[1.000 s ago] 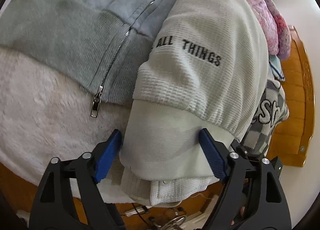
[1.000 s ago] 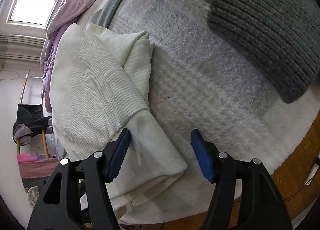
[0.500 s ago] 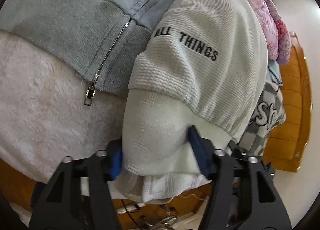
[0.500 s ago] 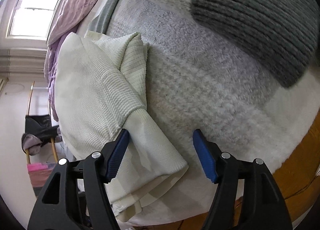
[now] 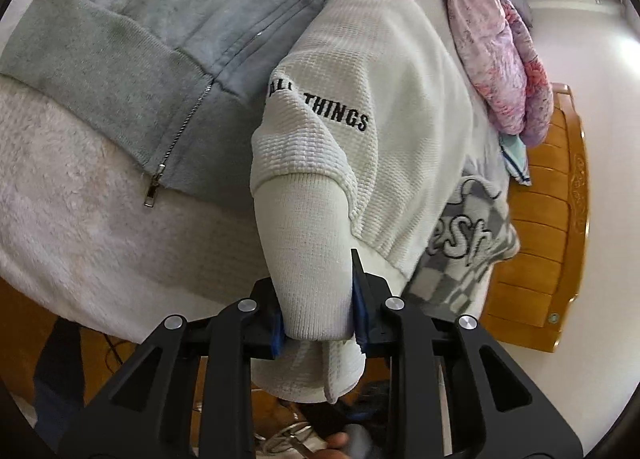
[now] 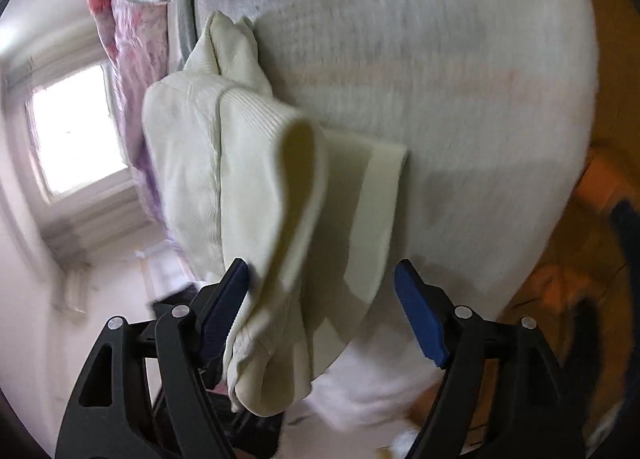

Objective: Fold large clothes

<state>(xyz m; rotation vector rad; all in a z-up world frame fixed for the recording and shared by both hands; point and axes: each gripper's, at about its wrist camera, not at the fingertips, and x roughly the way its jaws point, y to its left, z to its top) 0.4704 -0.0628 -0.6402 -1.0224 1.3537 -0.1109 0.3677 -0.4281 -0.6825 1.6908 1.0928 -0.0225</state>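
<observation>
Since a second ago your left gripper (image 5: 318,301) has gone from wide open around the cream sweater (image 5: 384,99) to clamped on its smooth ribbed hem, the blue pads pressing the fabric from both sides at 6 o'clock in the left view. Your right gripper (image 6: 322,311) has stayed wide open, but its view has swung and now shows the same sweater (image 6: 224,163) bunched and hanging between the open pads, the left pad touching the cloth, the right pad well apart from it.

You cannot see the bottom edge of the hem in the left view; it drops behind the gripper body. Much of the right view is smeared by motion blur, so the window (image 6: 76,131) at 9 o'clock and the floor at 3 o'clock are hard to make out.

Black stitched lettering on the sweater reads "THINGS", with a word before it half lost in a fold, seemingly "ALL". A checked garment (image 5: 468,247) under the sweater at 4 o'clock carries looping letters, cut off and not readable.

The sweater lies on a fluffy white blanket (image 5: 80,187), beside a grey zip hoodie (image 5: 140,39) at 11 o'clock. Pink fabric (image 5: 500,47) sits at 1 o'clock.
</observation>
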